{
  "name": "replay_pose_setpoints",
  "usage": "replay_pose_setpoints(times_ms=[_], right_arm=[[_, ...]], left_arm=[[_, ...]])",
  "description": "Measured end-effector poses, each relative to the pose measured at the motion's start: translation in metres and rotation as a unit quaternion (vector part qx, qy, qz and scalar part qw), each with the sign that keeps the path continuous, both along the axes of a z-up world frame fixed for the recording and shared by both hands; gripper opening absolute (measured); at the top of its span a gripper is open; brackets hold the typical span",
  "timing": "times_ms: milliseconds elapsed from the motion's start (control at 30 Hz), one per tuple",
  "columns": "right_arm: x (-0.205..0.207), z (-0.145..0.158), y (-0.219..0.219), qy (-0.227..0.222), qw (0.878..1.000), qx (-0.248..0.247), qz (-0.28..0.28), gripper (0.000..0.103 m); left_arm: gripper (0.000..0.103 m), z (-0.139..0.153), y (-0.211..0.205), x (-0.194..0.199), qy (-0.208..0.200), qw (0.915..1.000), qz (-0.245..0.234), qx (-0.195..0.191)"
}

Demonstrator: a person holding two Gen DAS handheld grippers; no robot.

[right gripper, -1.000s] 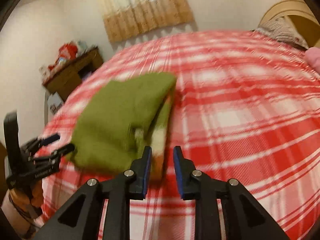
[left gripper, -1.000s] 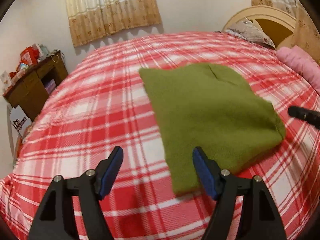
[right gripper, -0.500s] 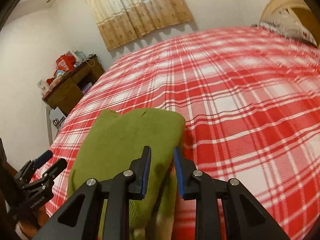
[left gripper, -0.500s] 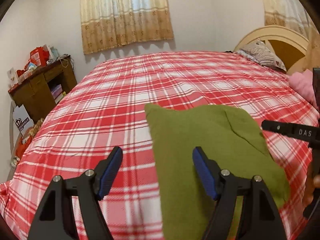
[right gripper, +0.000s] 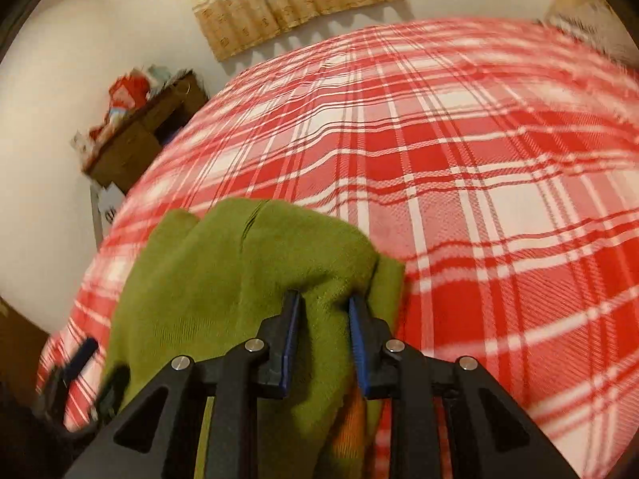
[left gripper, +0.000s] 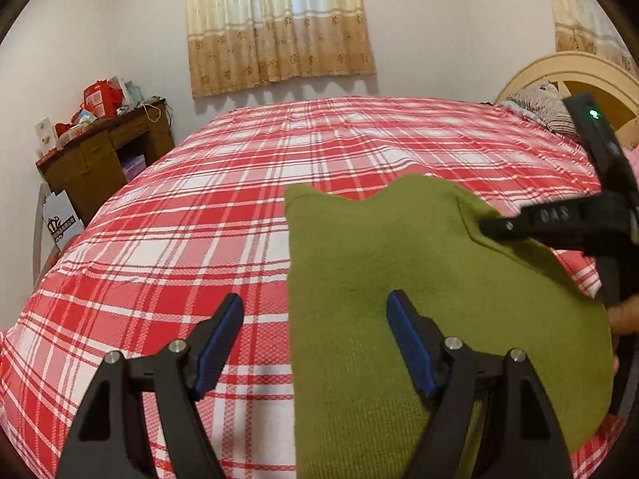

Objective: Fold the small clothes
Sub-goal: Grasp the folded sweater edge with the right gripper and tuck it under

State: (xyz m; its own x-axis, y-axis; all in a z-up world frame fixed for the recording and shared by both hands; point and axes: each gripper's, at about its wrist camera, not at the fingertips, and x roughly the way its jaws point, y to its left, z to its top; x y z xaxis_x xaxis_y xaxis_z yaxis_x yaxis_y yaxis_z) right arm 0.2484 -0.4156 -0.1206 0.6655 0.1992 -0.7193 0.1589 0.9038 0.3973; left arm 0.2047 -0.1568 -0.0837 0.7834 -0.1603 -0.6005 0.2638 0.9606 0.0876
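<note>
Since a second ago the folded olive-green knit garment (left gripper: pixel 419 279) has slid toward the near edge of the bed, and it now fills the lower right of the left wrist view. To the left, the red-and-white plaid bedspread (left gripper: pixel 199 239) lies bare as far as the brown wooden side table (left gripper: pixel 104 155) by the wall. The left gripper (left gripper: pixel 315 339) hovers low over the spread with its blue-padded jaws spread wide, holding nothing; the garment's left edge runs between them, under the right pad. Further right, the right gripper (right gripper: pixel 324 331) is pinched nearly closed on a bunched fold of the garment's right-hand edge, with bare plaid beyond it.
</note>
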Motion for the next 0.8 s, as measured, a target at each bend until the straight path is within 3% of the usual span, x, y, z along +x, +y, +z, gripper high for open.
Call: replay_pose_setpoints(times_ms=[167,333,433,500,600,700,800], right_arm=[[-0.003,0.0,-0.01,-0.005,1.0,0.026,-0.009,0.026],[-0.069,0.032,-0.001,-0.043,0.998,-0.034,-0.025,0.029],[-0.108,0.051,0.018,-0.083,0.996,-0.043,-0.001,0.029],[-0.126,0.057,0.039,-0.102,0.993,-0.053,0.027,0.029],[-0.134,0.044,0.063,-0.084,0.992,-0.062,0.065,0.029],[-0.135,0.016,0.062,-0.042,0.995,-0.085,0.036,0.029],[-0.147,0.005,0.047,-0.075,0.996,-0.042,0.016,0.029]], left_arm=[[0.077,0.0,0.004,0.002,0.009,0.9998,-0.013,-0.007],[0.077,-0.001,0.014,0.0,0.022,0.999,-0.031,-0.026],[0.077,-0.002,0.015,0.004,0.038,0.998,-0.021,-0.045],[0.077,0.0,0.01,0.001,0.034,0.9988,-0.014,-0.031],[0.077,0.002,0.001,-0.006,0.014,0.9996,-0.021,0.015],[0.077,0.004,0.0,-0.007,0.014,0.9991,-0.028,0.029],[0.077,0.005,0.003,-0.007,0.018,0.9991,-0.029,0.027]])
